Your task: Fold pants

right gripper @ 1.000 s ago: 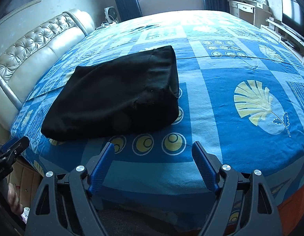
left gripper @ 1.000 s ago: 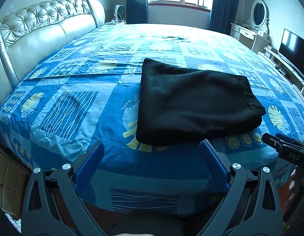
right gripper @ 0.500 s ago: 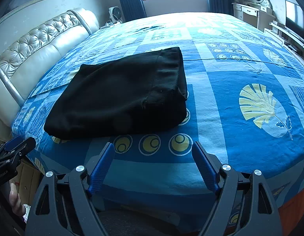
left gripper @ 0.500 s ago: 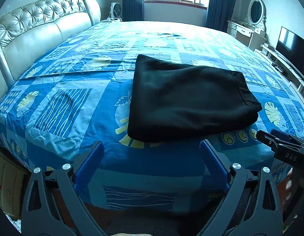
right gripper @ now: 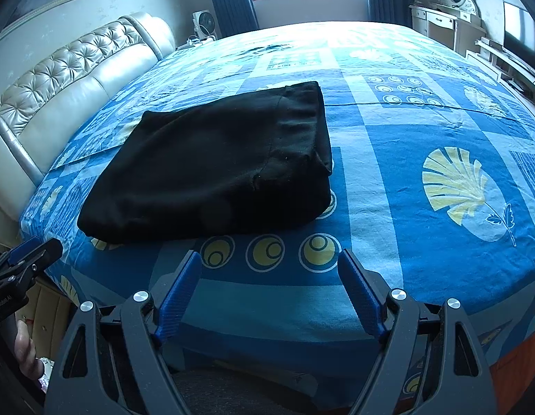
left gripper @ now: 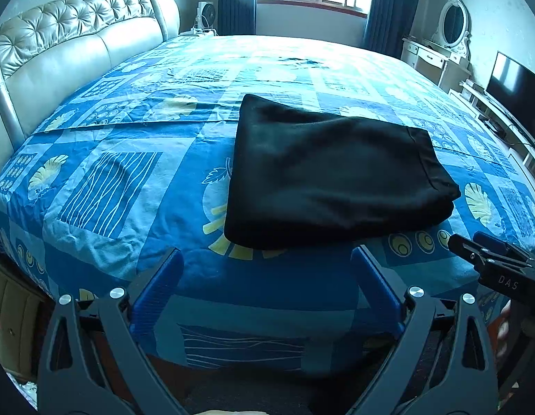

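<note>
Fingers of the left gripper (left gripper: 265, 276) and right gripper (right gripper: 269, 283) gape empty short of the folded black pants (left gripper: 333, 176) on the bed (left gripper: 112, 186); any tidying should pinch 2 near corners evenly

Folded black pants (left gripper: 333, 176) on bed (left gripper: 129, 180)

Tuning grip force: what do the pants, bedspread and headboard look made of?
Pants: black, matte, soft knit or fleece by the look; thick rounded folds. Bedspread: thin printed woven cloth, likely cotton; fine creases. Headboard: glossy beige leather or imitation; button tufting, sheen.
</note>
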Demonstrator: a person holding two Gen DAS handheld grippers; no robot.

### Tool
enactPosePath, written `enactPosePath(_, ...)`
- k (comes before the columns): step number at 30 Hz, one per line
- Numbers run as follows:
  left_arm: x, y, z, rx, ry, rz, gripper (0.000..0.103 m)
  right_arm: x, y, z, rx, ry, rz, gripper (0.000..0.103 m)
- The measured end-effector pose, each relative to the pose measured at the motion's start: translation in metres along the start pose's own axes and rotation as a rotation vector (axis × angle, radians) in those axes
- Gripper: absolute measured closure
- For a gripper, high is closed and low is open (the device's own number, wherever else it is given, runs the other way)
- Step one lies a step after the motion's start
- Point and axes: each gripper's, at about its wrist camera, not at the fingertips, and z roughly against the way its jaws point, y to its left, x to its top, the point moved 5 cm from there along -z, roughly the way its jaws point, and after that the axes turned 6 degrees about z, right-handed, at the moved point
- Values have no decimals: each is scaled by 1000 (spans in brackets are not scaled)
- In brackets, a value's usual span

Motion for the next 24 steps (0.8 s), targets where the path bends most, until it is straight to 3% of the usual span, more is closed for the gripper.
enactPosePath(24,-1,-2,-2,-1,11,-11,5,-5,2,-5,6,20,-2,23)
